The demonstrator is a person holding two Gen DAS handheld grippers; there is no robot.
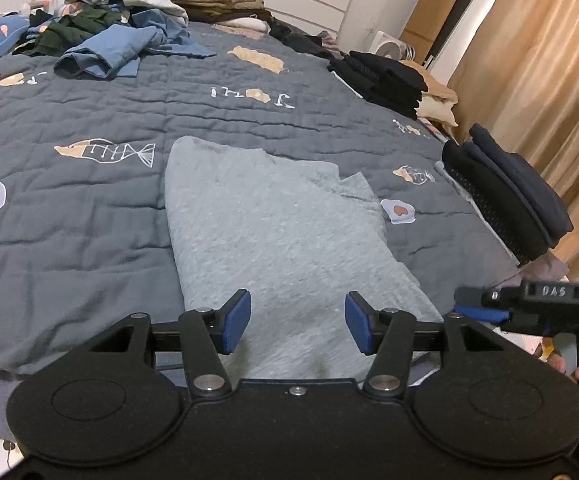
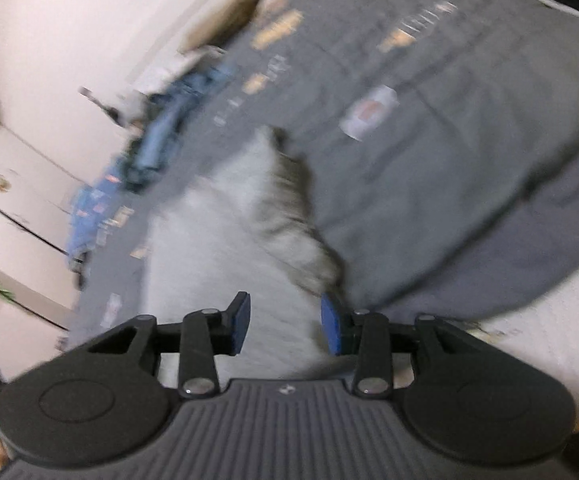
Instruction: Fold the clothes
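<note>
Left gripper [image 1: 297, 322]: jaws spread wide, nothing between the blue pads [image 1: 236, 320]; it hangs over the near end of a light grey garment [image 1: 273, 236]. The garment lies flat on the dark grey quilt [image 1: 69, 200], partly folded, with a ragged stepped edge on its right side, near the front edge of the bed.

Right gripper [image 2: 285, 326]: jaws also apart and empty. The right wrist view is heavily blurred; the grey garment [image 2: 225, 240] shows below and ahead of the fingers, and contact cannot be told. In the left wrist view the right gripper [image 1: 529, 304] enters from the right edge, level with the garment's near right corner.

A folded stack of dark clothes [image 1: 505, 196] sits at the quilt's right edge, a second black stack [image 1: 385, 80] further back. An unsorted heap of blue, green and grey clothing [image 1: 109, 28] occupies the far left corner
</note>
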